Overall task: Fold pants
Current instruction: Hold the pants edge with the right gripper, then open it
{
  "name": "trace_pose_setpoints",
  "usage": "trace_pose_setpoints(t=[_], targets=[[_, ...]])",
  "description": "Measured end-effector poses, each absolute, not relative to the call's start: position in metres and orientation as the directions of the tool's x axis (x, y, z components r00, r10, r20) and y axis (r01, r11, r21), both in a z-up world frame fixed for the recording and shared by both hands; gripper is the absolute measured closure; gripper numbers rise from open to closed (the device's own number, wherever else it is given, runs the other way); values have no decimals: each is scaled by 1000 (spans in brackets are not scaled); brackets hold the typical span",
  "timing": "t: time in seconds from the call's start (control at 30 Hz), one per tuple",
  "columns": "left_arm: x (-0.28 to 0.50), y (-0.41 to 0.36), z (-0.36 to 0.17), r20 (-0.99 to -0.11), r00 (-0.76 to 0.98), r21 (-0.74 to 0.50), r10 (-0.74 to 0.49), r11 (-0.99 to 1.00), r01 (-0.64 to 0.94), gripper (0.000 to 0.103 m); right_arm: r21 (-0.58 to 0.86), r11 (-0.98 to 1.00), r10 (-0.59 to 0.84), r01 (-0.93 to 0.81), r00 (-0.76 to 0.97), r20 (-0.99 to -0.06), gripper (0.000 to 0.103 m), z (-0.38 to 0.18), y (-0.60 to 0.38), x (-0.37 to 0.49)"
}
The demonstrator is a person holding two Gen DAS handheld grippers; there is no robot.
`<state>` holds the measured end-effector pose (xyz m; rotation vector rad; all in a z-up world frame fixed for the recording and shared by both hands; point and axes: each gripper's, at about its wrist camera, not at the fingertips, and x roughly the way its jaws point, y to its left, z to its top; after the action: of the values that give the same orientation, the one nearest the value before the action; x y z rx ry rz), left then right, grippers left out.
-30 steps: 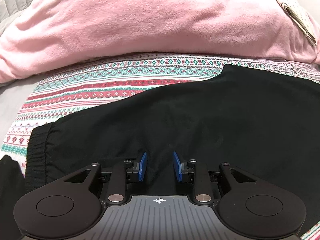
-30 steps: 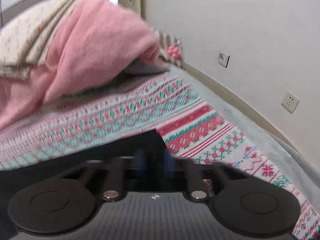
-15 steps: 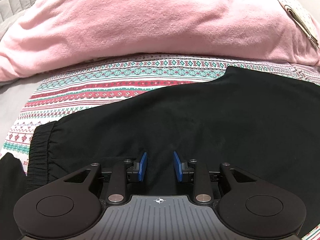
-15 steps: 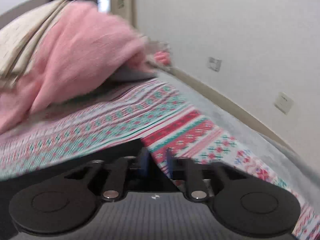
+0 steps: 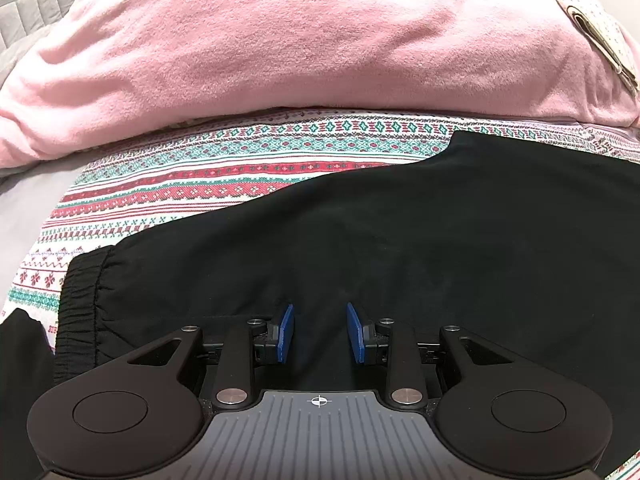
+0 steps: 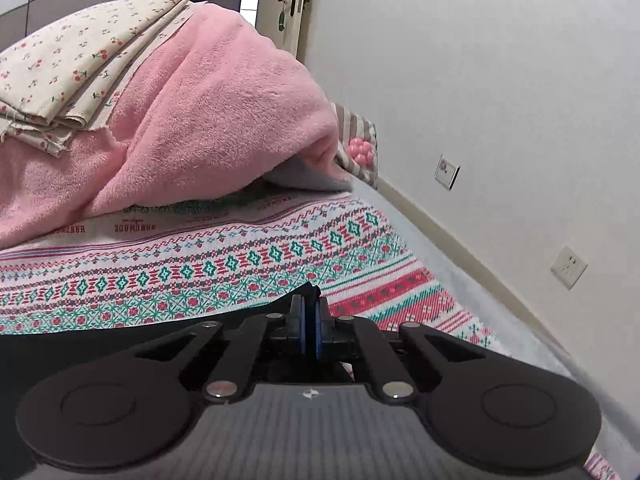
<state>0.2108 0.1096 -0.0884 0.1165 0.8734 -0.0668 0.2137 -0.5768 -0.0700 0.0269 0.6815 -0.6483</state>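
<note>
Left wrist view looks down on the black pants (image 5: 400, 240), spread flat across the patterned bedspread (image 5: 224, 176). Taking the pants as the landmark: the pink blanket (image 5: 304, 40) is heaped beyond their far edge, with a strip of bedspread showing between the two, and a grey quilted pillow (image 5: 36, 4) sits past the blanket's left end. The pants' gathered elastic cuff (image 5: 78, 308) lies at their left end. The left gripper (image 5: 320, 330) hangs over the near part of the pants with its jaws a moderate way apart, the blue pads (image 5: 286, 332) clear of each other; whether they touch the cloth cannot be told.

Right wrist view shows the right gripper (image 6: 310, 328) at a pointed corner of the pants (image 6: 298, 296), its jaws closing and nearly together, the blue pads (image 6: 319, 334) pinching that black corner. Beyond the pants lie the bedspread (image 6: 200, 264), the blanket (image 6: 208, 120) topped with folded cherry-print cloth (image 6: 68, 64), and a white wall (image 6: 480, 80) to the right.
</note>
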Motion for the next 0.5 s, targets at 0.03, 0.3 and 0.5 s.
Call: trace_pose_setpoints(t=[0.03, 0.3, 0.5], targets=[[211, 110, -88, -768, 640, 71, -12, 992, 104, 73, -192, 801, -556, 566, 586, -589, 70, -71, -576, 215], [210, 108, -88, -764, 645, 82, -2, 992, 100, 73, -229, 779, -598, 584, 581, -552, 70, -72, -571, 215], [210, 107, -88, -764, 646, 82, 2, 992, 94, 73, -263, 761, -634, 593, 593, -497, 70, -65, -564, 223]])
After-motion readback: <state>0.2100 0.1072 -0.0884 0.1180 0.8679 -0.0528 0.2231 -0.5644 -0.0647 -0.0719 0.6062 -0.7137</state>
